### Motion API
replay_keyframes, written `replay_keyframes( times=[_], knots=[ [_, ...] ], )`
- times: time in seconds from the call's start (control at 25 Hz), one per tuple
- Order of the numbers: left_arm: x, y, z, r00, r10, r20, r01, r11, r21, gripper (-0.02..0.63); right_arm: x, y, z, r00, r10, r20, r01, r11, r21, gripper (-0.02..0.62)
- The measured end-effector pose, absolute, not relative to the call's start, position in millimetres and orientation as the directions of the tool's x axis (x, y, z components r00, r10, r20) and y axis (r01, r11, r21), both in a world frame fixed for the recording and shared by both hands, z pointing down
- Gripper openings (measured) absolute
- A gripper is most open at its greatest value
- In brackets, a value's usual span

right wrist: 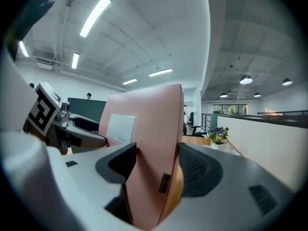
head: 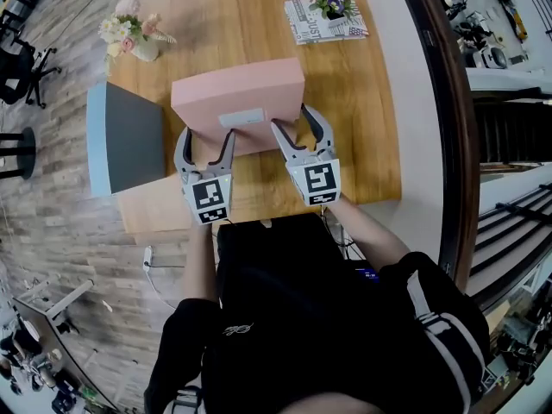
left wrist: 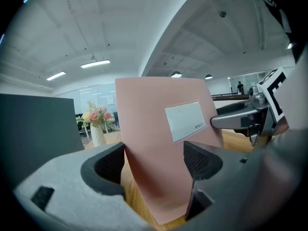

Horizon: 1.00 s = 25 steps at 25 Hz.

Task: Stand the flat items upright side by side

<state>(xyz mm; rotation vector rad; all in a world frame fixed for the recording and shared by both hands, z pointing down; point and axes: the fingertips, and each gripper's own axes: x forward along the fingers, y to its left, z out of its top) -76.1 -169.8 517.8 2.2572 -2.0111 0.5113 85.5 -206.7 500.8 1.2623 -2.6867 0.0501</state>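
A pink folder (head: 237, 93) with a white label is tipped up on the wooden table (head: 366, 136), its label side facing me. My left gripper (head: 208, 142) is shut on its near left part, and my right gripper (head: 296, 122) is shut on its near right part at the spine. In the left gripper view the pink folder (left wrist: 159, 129) fills the gap between the jaws of the left gripper (left wrist: 154, 165), its lower corner near the tabletop. The right gripper view shows the folder's spine (right wrist: 156, 129) clamped in the right gripper (right wrist: 156, 167). A grey-blue folder (head: 129, 136) stands upright to the left.
A vase of flowers (head: 134, 41) stands at the table's far left corner. A magazine with a small potted plant (head: 326, 17) lies at the far right. An office chair (head: 21, 67) sits on the floor at left, and a dark railing (head: 440, 102) runs along the right.
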Motion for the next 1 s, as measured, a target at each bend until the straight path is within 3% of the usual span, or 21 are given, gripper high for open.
replay_keyframes(
  times=[0.64, 1.0],
  knots=[
    [-62.1, -108.4, 515.3, 0.268, -0.926, 0.265, -0.948, -0.302, -0.098, 0.394, 102.0, -121.9, 509.0, -0.542, -0.801, 0.254, -0.807, 0.58, 0.11, 0.305],
    [-61.8, -86.2, 520.4, 0.326, -0.905, 0.275, -0.928, -0.362, -0.09, 0.393, 101.5, -91.9, 513.7, -0.592, -0.742, 0.313, -0.76, 0.644, 0.09, 0.334]
  ],
)
